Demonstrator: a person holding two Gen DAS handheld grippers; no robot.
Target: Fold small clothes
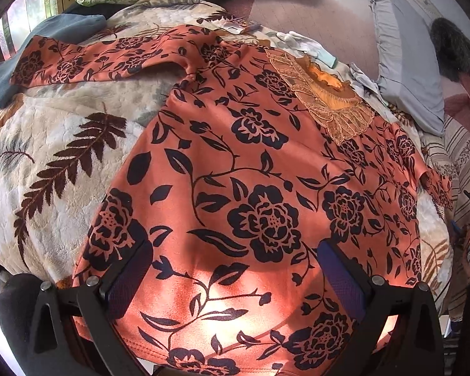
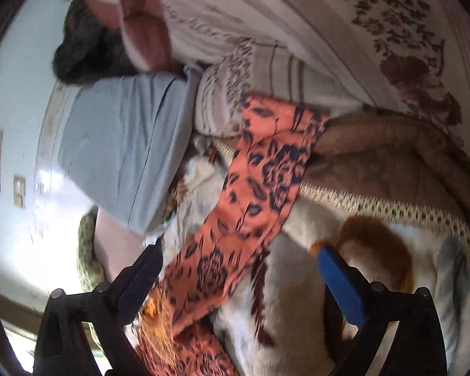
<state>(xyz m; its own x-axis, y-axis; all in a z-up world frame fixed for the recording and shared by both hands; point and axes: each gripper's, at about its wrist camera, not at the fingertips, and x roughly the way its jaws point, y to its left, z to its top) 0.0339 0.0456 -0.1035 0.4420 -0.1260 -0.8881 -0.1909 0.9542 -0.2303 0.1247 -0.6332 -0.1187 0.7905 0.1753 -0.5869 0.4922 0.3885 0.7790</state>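
— What am I looking at from your left side?

— An orange top (image 1: 260, 169) printed with dark roses and leafy vines, lying spread flat on the cream leaf-patterned blanket (image 1: 56, 144). Going left to right: one long sleeve (image 1: 87, 59) stretches out to the far left, the body fills the middle, and a lace panel (image 1: 329, 100) sits at the neckline near the grey pillow (image 1: 407, 72). My left gripper (image 1: 235, 269) hangs over the hem with its jaws spread wide, gripping nothing.

— And the right side?

— It's blurred, so I'm cautious. The other sleeve (image 2: 260, 169) trails across the blanket's edge towards a striped floral quilt (image 2: 344, 31). My right gripper (image 2: 238, 269) has its jaws wide apart; the sleeve runs between them, but I think neither pad presses on it.
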